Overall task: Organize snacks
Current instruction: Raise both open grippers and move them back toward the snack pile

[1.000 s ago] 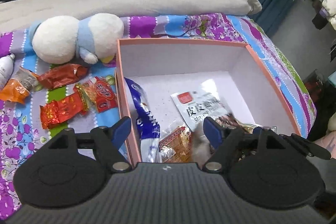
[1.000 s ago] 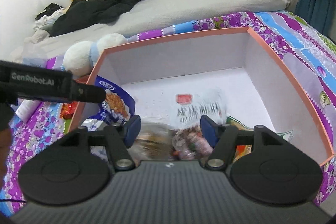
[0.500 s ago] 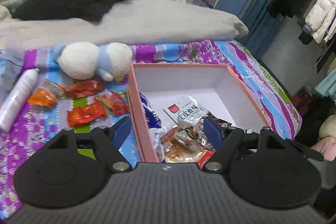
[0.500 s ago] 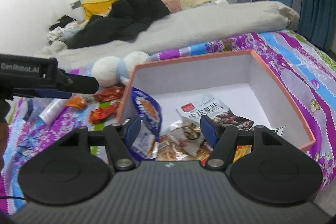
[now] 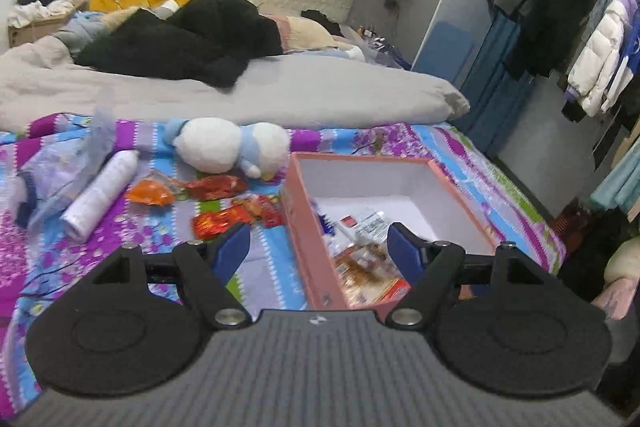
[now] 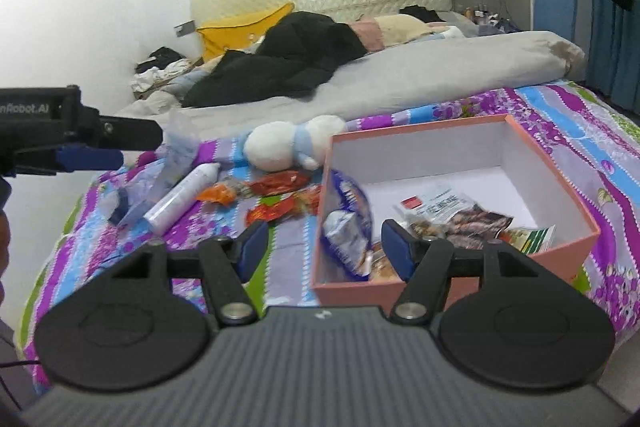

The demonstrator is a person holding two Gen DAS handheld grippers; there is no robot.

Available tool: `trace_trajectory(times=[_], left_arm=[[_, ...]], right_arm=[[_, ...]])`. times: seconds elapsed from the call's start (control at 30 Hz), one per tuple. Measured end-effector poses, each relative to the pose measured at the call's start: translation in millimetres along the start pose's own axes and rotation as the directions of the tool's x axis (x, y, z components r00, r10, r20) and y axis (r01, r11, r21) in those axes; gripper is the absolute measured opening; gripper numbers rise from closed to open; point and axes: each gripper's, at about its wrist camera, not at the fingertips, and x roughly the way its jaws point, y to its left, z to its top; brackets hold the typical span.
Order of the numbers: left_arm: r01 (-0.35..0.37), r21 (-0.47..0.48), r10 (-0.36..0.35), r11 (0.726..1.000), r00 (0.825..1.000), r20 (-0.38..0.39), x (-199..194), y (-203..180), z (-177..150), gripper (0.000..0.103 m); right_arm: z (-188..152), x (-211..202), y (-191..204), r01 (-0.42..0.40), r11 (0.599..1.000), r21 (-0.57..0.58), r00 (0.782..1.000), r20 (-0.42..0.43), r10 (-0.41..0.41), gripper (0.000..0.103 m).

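Note:
A pink box (image 5: 304,227) (image 6: 568,247) with a white inside stands on the patterned bedspread and holds several snack packets, among them a blue-and-white bag (image 6: 348,219) leaning on its left wall and a white packet (image 6: 436,201). Left of the box lie loose red packets (image 5: 218,221) (image 6: 276,211) and an orange one (image 5: 150,193) (image 6: 218,193). My left gripper (image 5: 318,247) hangs open and empty, high above the box's near left wall. My right gripper (image 6: 322,247) is open and empty too, raised over the box's near left corner. The left gripper also shows at the left edge (image 6: 86,157) of the right wrist view.
A white and blue plush toy (image 5: 228,145) (image 6: 288,145) lies behind the loose snacks. A white spray bottle (image 5: 100,195) (image 6: 182,197) and clear plastic bags (image 5: 60,171) sit further left. A grey duvet (image 5: 240,95) and dark clothes cover the bed's far half. The bed's right edge drops to the floor.
Both grippers have risen and drawn back from the box, so the box and snacks look smaller and more of the room shows. Jaw openings look unchanged.

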Motion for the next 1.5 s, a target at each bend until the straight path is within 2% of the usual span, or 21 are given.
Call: trace_trajectory(times=[0.2,0.37,0.5,0.63,0.87,1.2,1.37,1.5], left_arm=[[-0.029,-0.038,0.029,0.999,1.000,0.011,-44,23,-33,0.080],[-0.062,-0.061,0.063,0.996,0.998,0.020,-73,37,-63,0.080],[-0.123,-0.054,0.126,0.991,0.991,0.042,-92,45,-82,0.081],[-0.141,-0.104,0.148,0.985,0.987,0.060,-104,60,-93,0.084],[-0.186,-0.160,0.202,0.970,0.975,0.093,-111,78,-93,0.084],[-0.183,-0.236,0.197,0.954,0.980,0.037,-69,112,-88,0.084],[-0.189,-0.279,0.195,0.942,0.981,-0.008,-23,144,-80,0.088],[-0.193,-0.267,0.187,0.944,0.981,-0.048,28,174,-67,0.088]], right_arm=[[-17,-32,33,-0.007,0.997,-0.072,0.999,0.050,0.011,0.065],[-40,-41,53,-0.031,0.997,-0.069,0.999,0.033,0.033,0.066],[-56,-48,68,-0.082,0.993,-0.081,0.996,0.026,0.085,0.066],[-61,-57,85,-0.085,0.984,-0.156,0.994,0.060,0.096,0.066],[-66,-46,94,-0.107,0.979,-0.173,0.991,0.060,0.119,0.066],[-67,-9,93,-0.115,0.981,-0.154,0.993,0.006,0.117,0.066],[-61,28,93,-0.102,0.985,-0.139,0.995,-0.032,0.099,0.066],[-52,71,92,-0.098,0.985,-0.144,0.994,-0.059,0.091,0.066]])
